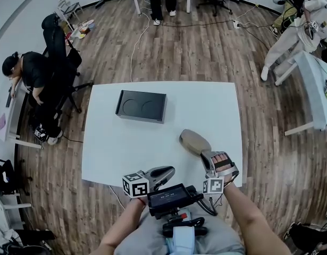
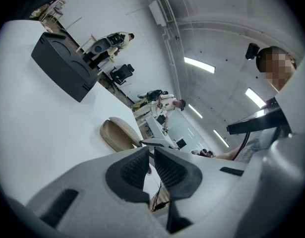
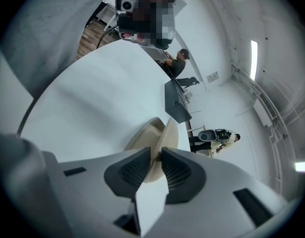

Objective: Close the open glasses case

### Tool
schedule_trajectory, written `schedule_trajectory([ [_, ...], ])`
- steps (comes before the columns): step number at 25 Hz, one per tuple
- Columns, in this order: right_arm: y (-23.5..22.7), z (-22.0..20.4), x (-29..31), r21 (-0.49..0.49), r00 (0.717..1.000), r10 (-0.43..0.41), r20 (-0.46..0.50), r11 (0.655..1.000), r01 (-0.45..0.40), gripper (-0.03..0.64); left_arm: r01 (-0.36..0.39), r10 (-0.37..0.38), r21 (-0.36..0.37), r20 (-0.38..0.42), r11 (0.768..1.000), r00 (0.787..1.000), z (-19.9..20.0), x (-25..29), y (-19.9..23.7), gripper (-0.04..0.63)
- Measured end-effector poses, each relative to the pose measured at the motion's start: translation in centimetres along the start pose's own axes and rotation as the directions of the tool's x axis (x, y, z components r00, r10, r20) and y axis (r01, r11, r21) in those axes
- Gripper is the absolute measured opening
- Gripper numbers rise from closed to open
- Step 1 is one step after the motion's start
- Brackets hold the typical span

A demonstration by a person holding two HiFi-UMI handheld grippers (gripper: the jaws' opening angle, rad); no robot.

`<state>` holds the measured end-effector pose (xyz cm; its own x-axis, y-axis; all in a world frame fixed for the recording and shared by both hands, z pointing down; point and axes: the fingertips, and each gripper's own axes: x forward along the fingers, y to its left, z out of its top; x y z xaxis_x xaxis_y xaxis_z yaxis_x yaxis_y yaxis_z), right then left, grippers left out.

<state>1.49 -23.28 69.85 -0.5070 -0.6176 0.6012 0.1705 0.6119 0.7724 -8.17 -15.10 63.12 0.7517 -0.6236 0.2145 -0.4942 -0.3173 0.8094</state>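
My right gripper point(image 3: 155, 151): jaws are standing a narrow slit apart, gripping nothing, tips right at the lid edge of the case point(image 3: 148, 133), which is lying ajar on the worktop point(image 3: 92, 98). My left gripper point(image 2: 151, 150): jaws are sitting nearly together, empty, well short of the case.

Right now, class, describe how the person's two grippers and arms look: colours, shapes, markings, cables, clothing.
The left gripper and right gripper are pale grey plastic shells, each with two dark, ridged pads. Each carries a white cube printed with black square markers. Thin dark wires run behind the left gripper's pads. Dark straps cross the right hand. The forearms show no sleeves.
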Motion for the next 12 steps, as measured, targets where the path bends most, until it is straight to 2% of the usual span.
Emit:
schedule_trajectory([
  [12, 2.4, 1.8, 0.9, -0.154, 1.0, 0.017, -0.004, 0.988, -0.017, 0.066, -0.001, 0.001, 0.003, -0.013, 1.0, 1.0, -0.4, -0.3, 0.0, 0.02],
])
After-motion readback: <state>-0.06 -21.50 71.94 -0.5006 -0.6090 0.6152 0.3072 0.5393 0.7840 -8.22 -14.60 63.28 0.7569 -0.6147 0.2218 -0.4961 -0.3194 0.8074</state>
